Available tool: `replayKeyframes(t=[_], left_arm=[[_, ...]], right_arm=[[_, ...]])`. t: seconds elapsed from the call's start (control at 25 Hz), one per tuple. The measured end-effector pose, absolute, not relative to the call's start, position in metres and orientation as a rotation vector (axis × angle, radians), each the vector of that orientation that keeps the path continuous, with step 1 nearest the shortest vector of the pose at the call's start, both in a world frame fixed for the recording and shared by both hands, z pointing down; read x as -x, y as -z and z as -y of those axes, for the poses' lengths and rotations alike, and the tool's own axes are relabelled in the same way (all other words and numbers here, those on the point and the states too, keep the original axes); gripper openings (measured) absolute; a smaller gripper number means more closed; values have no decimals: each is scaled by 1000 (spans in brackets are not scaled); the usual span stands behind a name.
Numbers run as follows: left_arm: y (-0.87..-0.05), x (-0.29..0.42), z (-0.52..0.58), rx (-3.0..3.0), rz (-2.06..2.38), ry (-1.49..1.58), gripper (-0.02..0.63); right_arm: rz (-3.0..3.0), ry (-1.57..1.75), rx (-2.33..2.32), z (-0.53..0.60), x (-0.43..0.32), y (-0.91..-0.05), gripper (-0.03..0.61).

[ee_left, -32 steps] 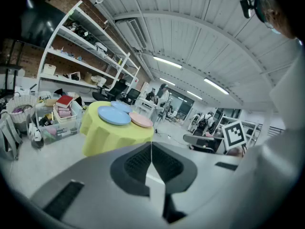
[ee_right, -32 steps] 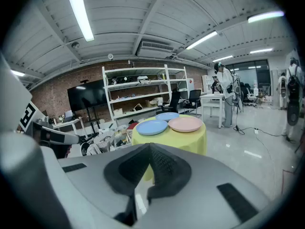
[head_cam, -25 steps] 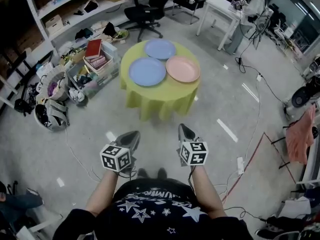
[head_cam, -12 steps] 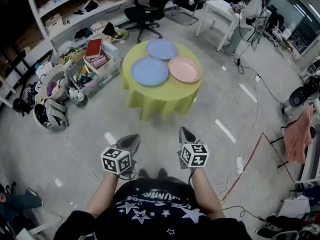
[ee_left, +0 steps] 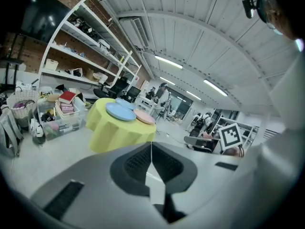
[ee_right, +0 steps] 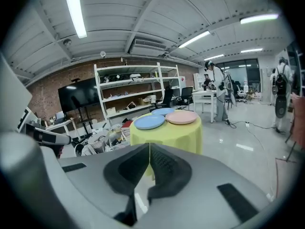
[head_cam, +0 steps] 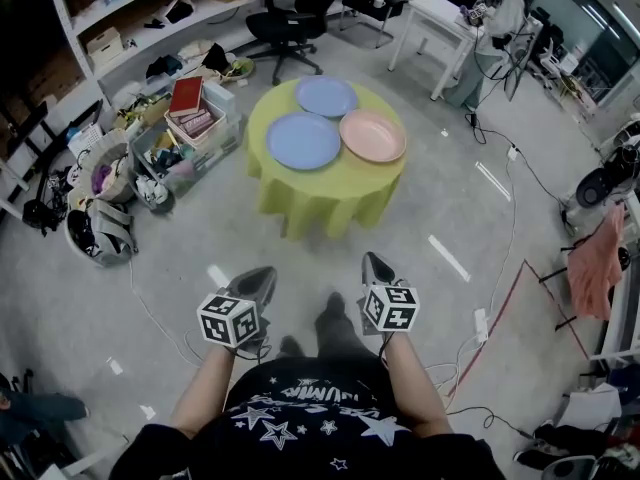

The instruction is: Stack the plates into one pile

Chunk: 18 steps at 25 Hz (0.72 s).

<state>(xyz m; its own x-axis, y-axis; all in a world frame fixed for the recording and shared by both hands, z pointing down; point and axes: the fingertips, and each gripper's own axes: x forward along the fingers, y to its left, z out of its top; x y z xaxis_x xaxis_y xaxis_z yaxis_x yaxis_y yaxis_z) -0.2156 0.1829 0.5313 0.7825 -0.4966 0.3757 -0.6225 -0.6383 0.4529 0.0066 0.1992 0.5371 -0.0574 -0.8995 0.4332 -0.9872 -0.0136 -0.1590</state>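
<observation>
A blue plate (head_cam: 303,140) is set at the left edge of the yellow surface (head_cam: 320,193), a second blue plate (head_cam: 326,96) at its far edge, a pink plate (head_cam: 372,135) at its right edge. Well short of it, the left gripper (head_cam: 266,272) and right gripper (head_cam: 371,260) are held with fingers pressed together, empty.

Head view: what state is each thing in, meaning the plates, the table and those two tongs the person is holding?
Table: draped in a yellow cloth, carrying all three plates.
Near blue plate: lying flat, nothing stacked on it.
Far blue plate: lying flat, unstacked.
Pink plate: lying flat, right side up, unstacked.
Left tongs: shut, holding nothing, well short of the table.
Right tongs: shut, holding nothing, also short of the table.
</observation>
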Motion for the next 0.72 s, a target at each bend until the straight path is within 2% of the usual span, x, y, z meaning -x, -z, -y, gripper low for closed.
replayKeyframes(t=[0.72], left_arm=[[-543, 211, -114, -2362, 966, -339, 18]], right_arm=[[2085, -832, -1988, -105, -39, -557, 15]])
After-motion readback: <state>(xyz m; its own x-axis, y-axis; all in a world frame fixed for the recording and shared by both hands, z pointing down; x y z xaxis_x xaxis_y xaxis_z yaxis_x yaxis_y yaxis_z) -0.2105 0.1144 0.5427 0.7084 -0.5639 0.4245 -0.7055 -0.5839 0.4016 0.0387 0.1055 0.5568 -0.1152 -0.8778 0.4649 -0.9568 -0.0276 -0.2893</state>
